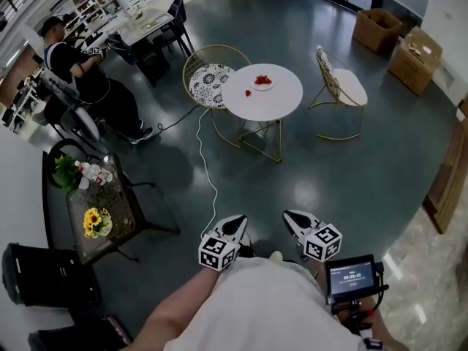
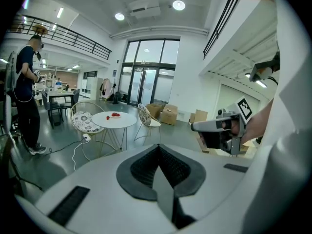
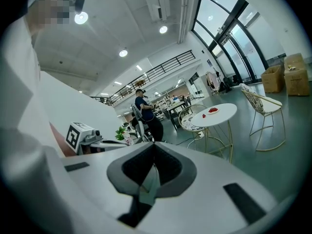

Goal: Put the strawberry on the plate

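Observation:
A round white table (image 1: 272, 101) stands several steps ahead. On it sits a small plate (image 1: 263, 84) with red strawberries, and one loose strawberry (image 1: 248, 92) lies just left of the plate. In the left gripper view the plate (image 2: 115, 114) and the loose strawberry (image 2: 107, 116) are far off. The same holds for the plate (image 3: 213, 110) and strawberry (image 3: 204, 116) in the right gripper view. My left gripper (image 1: 232, 229) and right gripper (image 1: 298, 221) are held side by side close to my body. Both are shut and empty, far from the table.
Two wire chairs (image 1: 210, 79) (image 1: 338, 86) flank the table. A white cable (image 1: 205, 168) runs across the floor toward me. A glass side table (image 1: 110, 218) with flowers and bottles stands at my left. A person (image 1: 91, 79) sits at the far left. Cardboard boxes (image 1: 398, 42) stand at the far right.

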